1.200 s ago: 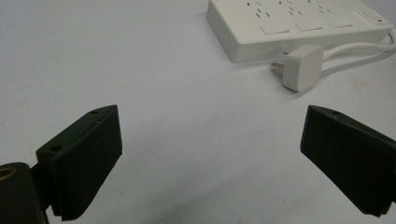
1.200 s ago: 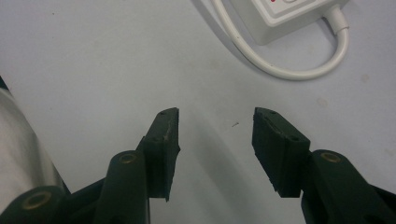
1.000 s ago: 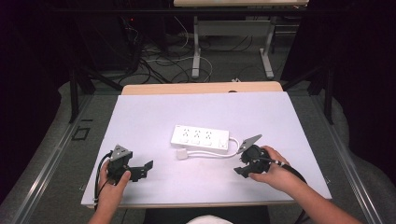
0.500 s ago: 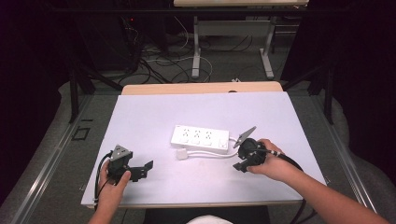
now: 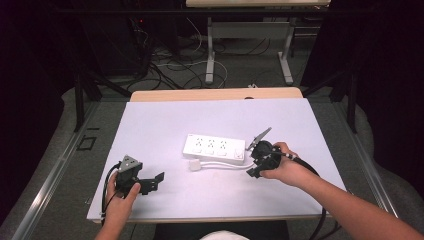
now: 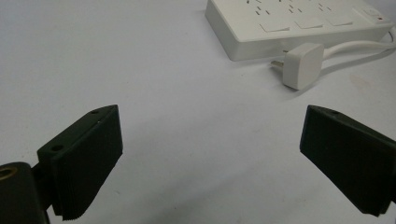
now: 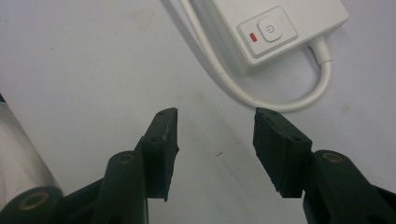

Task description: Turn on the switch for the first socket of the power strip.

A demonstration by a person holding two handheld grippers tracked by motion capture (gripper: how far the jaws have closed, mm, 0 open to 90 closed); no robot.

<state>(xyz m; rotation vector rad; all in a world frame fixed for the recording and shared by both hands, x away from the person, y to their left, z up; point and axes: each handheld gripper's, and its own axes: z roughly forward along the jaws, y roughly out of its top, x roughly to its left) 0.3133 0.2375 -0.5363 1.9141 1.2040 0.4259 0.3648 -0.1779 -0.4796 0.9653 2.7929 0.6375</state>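
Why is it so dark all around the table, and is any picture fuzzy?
High view: light falls on the white table, the room behind stays dark. Left gripper view: the near tongs look soft, the plug sharper. Right gripper view: the power strip is crisp with soft shadows.

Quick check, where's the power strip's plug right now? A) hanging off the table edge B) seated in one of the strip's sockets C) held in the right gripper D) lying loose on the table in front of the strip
D: the white plug lies flat on the table beside the power strip, prongs bare, with both grippers open and empty.
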